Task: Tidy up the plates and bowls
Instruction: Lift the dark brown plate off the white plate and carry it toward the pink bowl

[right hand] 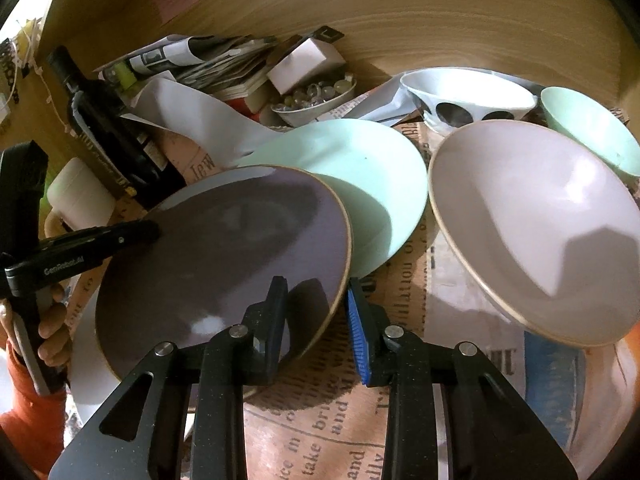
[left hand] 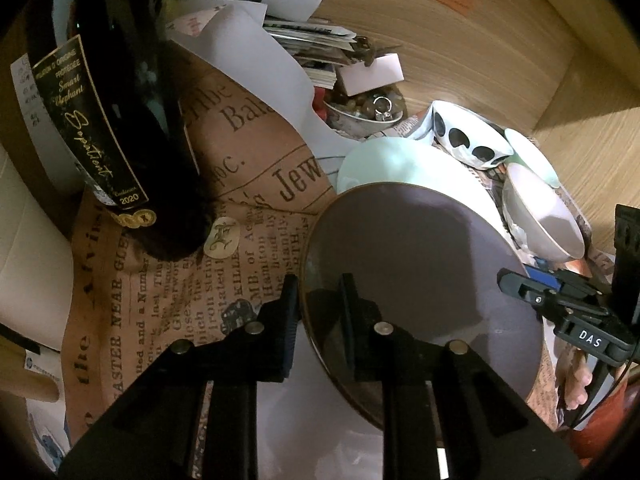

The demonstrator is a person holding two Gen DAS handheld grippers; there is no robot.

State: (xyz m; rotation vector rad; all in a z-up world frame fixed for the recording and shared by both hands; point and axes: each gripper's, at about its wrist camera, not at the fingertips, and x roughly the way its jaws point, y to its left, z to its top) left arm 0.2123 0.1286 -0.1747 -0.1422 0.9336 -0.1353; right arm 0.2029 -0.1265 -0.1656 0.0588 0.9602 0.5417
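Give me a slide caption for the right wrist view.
Both grippers straddle the round purple plate's rim above the mint-green plate.
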